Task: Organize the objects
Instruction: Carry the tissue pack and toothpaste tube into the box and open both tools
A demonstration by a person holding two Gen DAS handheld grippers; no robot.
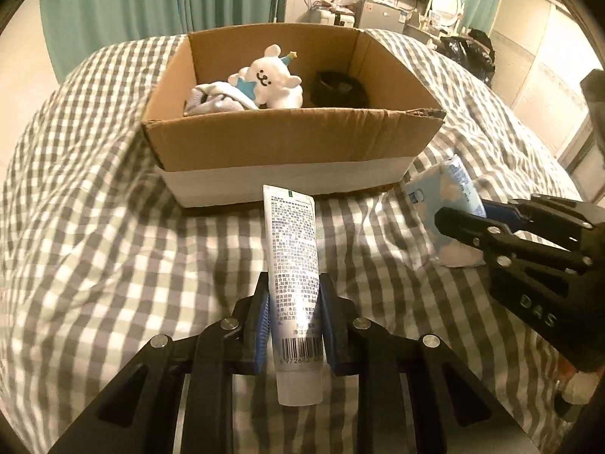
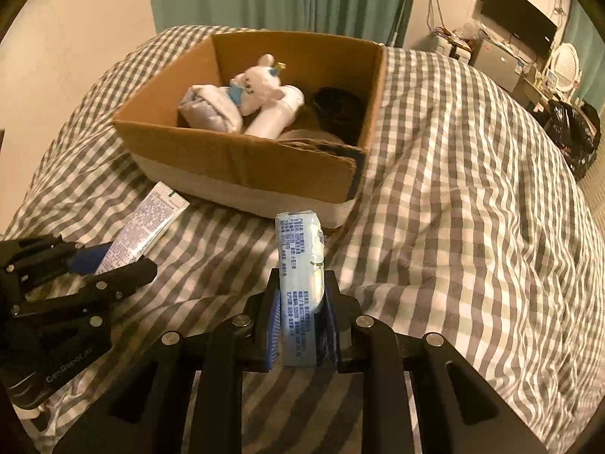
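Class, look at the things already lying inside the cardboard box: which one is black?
The black one is the dark round bundle at the right end of the cardboard box. The plush toy, folded cloth and bottle beside it are white or pale.

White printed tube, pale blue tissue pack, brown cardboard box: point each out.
White printed tube (image 1: 293, 249), left wrist view, printed back.
Pale blue tissue pack (image 2: 300, 265), right wrist view, printed side.
Brown cardboard box (image 1: 287, 136), left wrist view, near wall.

Tube (image 1: 293, 265) barcode: 6972682; claw (image 2: 124, 265): GenRobot.AI.
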